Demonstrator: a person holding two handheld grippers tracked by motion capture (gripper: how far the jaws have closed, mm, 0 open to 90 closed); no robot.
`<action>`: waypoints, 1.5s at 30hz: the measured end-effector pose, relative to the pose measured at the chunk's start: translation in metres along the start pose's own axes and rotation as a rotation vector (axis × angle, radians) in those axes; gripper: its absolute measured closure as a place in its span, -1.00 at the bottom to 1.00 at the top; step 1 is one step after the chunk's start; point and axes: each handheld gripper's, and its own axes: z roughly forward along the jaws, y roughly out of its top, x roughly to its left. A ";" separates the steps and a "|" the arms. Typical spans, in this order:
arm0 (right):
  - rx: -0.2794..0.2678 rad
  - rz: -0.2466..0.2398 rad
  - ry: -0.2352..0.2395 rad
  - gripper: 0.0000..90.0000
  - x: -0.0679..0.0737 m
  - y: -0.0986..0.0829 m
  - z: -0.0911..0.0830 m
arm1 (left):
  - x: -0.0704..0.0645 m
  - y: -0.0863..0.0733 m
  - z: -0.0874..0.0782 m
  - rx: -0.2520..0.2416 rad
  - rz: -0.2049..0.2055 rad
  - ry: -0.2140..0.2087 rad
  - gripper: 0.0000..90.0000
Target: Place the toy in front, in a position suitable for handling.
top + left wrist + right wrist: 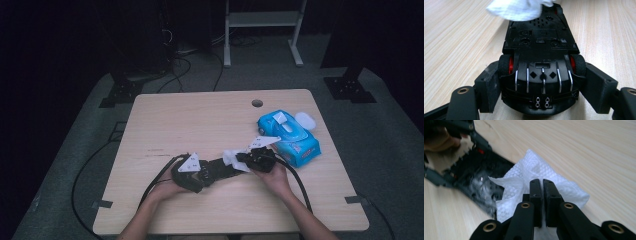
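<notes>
Upturned toy car [540, 75] clamped in left claw [540, 87], right claw [542, 195] pinching white wipe [524, 185] against its far end

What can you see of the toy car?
The toy car is black plastic with black tyres on red hubs and lies upside down, chassis up, on the wooden table. Its underside shows screw wells, vent slots, silver strips and small chrome tailpipes. The left gripper clamps it across the rear wheels, a jaw on each side. A white wet wipe, pinched in the right gripper, rests on the chassis at the far end.
</notes>
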 end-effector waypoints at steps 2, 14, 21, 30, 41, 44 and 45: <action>0.001 0.004 -0.002 0.91 -0.001 0.005 0.006 | 0.001 0.000 0.000 -0.005 -0.002 -0.001 -0.45; 0.024 -0.022 0.012 0.91 0.002 -0.006 -0.005 | 0.002 0.000 0.000 -0.006 -0.011 -0.006 -0.45; 0.031 -0.062 0.063 0.91 0.025 -0.012 -0.014 | 0.000 0.001 0.000 -0.002 -0.006 0.002 -0.45; 0.017 -0.109 0.148 0.91 0.054 0.005 0.008 | 0.001 0.002 0.002 -0.002 -0.012 0.000 -0.45; 0.008 -0.143 0.176 0.91 0.072 0.033 0.041 | 0.001 0.002 0.003 0.005 -0.005 0.003 -0.45; 0.002 -0.145 0.150 0.91 0.065 0.036 0.042 | 0.001 0.002 0.003 0.003 -0.004 0.003 -0.45; 0.004 -0.132 0.141 0.91 0.062 0.036 0.042 | 0.001 0.002 0.003 0.003 -0.005 0.002 -0.45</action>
